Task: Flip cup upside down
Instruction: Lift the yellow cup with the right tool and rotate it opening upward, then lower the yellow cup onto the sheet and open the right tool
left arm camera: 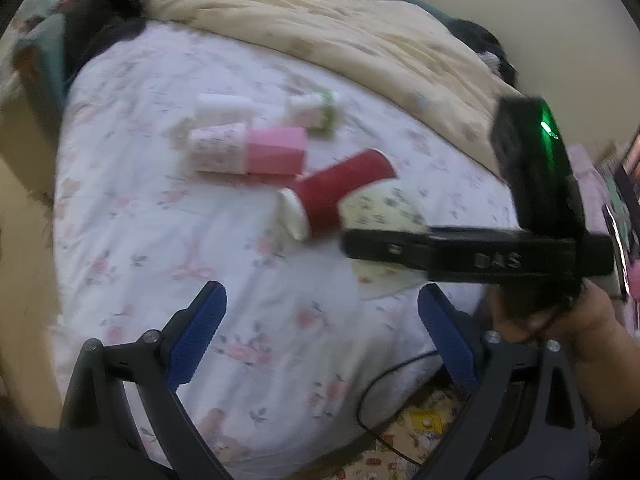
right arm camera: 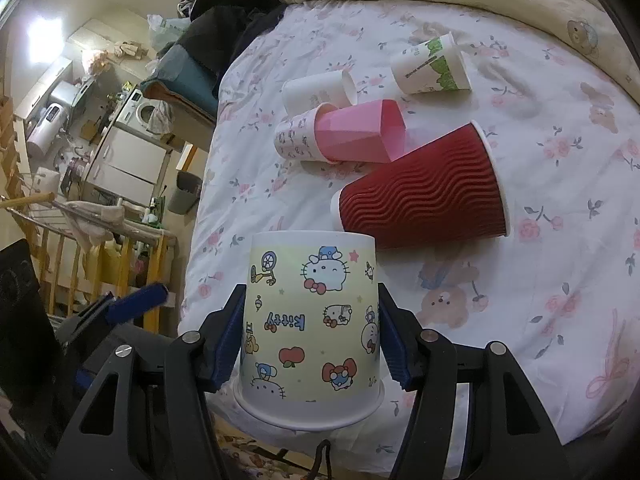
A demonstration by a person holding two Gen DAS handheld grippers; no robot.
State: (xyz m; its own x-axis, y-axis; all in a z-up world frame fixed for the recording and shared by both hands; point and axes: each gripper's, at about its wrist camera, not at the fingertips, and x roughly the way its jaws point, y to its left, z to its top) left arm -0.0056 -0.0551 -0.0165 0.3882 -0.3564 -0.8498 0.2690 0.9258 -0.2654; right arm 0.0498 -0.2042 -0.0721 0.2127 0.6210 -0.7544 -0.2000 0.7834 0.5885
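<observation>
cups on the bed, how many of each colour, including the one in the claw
red ribbed cup: 1
pink cup: 1
plain white cup: 1
white cup with pink print: 1
white cup with green print: 1
yellow cartoon cup, held in the right claw: 1
total: 6

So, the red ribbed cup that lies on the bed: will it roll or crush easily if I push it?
The red ribbed cup lies on its side and tapers, so it would probably roll in a curve. It looks like paper, likely light and crushable. The wavy ribs should give grip.
</observation>
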